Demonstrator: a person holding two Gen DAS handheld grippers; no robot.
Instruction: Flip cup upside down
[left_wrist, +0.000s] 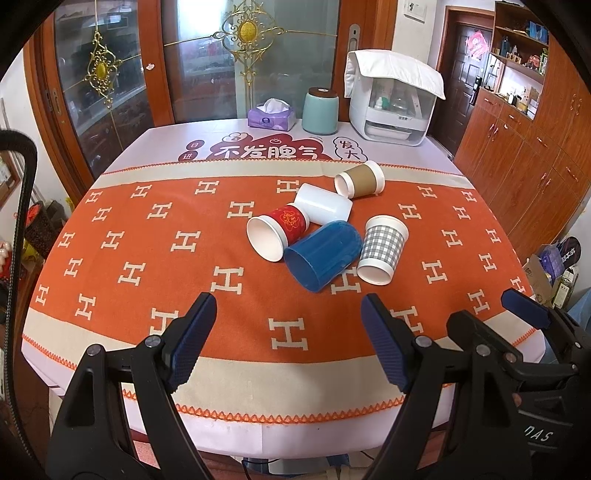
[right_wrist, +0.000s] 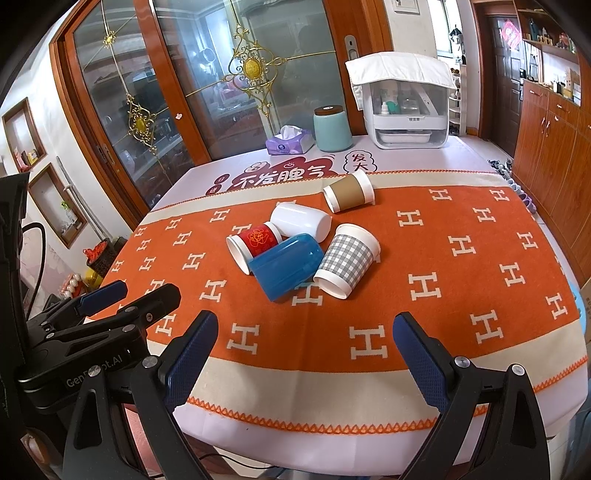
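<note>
Several cups lie on their sides in a cluster on the orange cloth: a blue plastic cup (left_wrist: 323, 255) (right_wrist: 286, 265), a grey checked paper cup (left_wrist: 383, 249) (right_wrist: 347, 258), a red paper cup (left_wrist: 277, 236) (right_wrist: 255, 245), a white cup (left_wrist: 325, 208) (right_wrist: 301, 221) and a brown paper cup (left_wrist: 360, 180) (right_wrist: 349, 192). My left gripper (left_wrist: 288, 314) is open and empty over the table's near edge, short of the cups. My right gripper (right_wrist: 304, 332) is open and empty beside it, also short of the cups. Each gripper shows at the edge of the other's view.
At the table's far end stand a purple tissue box (left_wrist: 271, 117), a teal canister (left_wrist: 320, 110) and a white appliance under a cloth (left_wrist: 391, 99). Glass sliding doors lie behind. Wooden cabinets (left_wrist: 524, 162) stand on the right.
</note>
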